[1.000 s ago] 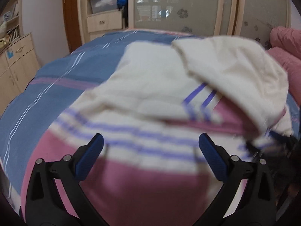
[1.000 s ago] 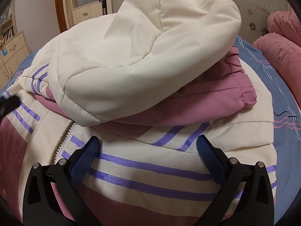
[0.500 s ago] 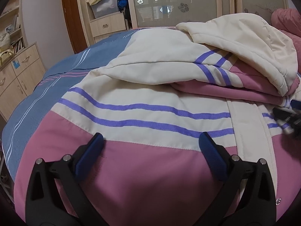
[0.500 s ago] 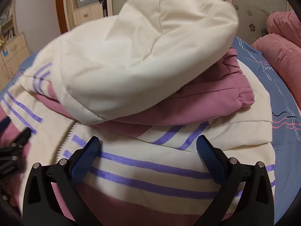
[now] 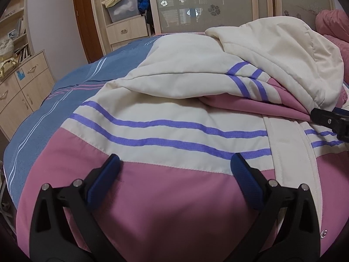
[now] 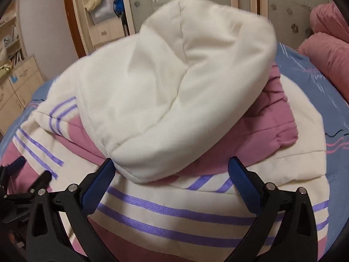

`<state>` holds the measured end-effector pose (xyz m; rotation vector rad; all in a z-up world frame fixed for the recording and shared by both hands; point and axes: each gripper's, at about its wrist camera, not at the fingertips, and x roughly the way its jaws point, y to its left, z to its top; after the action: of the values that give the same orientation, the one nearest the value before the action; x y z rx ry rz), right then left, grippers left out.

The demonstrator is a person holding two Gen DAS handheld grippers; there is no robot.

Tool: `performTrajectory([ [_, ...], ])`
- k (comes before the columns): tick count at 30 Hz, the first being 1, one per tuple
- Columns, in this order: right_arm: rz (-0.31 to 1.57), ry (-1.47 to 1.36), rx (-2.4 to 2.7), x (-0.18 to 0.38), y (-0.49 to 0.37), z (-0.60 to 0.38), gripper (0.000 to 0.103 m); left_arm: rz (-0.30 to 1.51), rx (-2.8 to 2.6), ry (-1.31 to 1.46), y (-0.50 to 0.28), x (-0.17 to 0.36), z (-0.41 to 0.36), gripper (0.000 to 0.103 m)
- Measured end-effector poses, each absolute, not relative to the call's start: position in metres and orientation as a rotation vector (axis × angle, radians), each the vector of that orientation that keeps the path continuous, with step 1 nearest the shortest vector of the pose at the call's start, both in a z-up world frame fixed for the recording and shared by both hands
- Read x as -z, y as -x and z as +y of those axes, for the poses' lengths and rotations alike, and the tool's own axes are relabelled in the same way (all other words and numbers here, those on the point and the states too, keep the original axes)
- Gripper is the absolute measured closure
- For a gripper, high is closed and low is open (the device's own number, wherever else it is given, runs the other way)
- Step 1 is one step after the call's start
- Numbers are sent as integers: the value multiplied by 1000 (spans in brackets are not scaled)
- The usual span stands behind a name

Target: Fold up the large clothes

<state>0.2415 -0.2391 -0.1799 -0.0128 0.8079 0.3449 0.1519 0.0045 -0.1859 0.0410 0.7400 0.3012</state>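
A cream and pink hooded jacket (image 5: 174,113) with purple stripes lies front up on the bed, its sleeves folded across the chest. The cream hood (image 6: 174,83) rests on top of the folded sleeves. My left gripper (image 5: 176,170) hovers open over the jacket's pink lower part, holding nothing. My right gripper (image 6: 172,174) is open just in front of the hood's edge, its fingers on either side of the hood's lower lip without closing. The right gripper's tip (image 5: 329,120) shows at the right edge of the left wrist view.
The bed has a blue striped sheet (image 5: 65,100). Pink bedding (image 6: 327,50) is piled at the right. Wooden drawers (image 5: 24,85) stand on the left, and a wardrobe with glass doors (image 5: 207,6) stands behind the bed.
The left gripper has dropped lower and settled over the jacket's pink hem area. The right gripper has moved forward, up to the hood's edge. Both stayed open.
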Motion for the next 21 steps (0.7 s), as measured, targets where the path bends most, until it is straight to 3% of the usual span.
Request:
performTrajectory([
  [8,730,-25,-351,165,-208,-251,1,729,-287,-22,-152,187,7,2],
  [12,834,17,-317,199,-213,-251,1,727,-280,-12,-152,187,9,2],
  [21,805,11,-292,198,-214,-251,1,727,-279,-11,-153,188,7,2],
])
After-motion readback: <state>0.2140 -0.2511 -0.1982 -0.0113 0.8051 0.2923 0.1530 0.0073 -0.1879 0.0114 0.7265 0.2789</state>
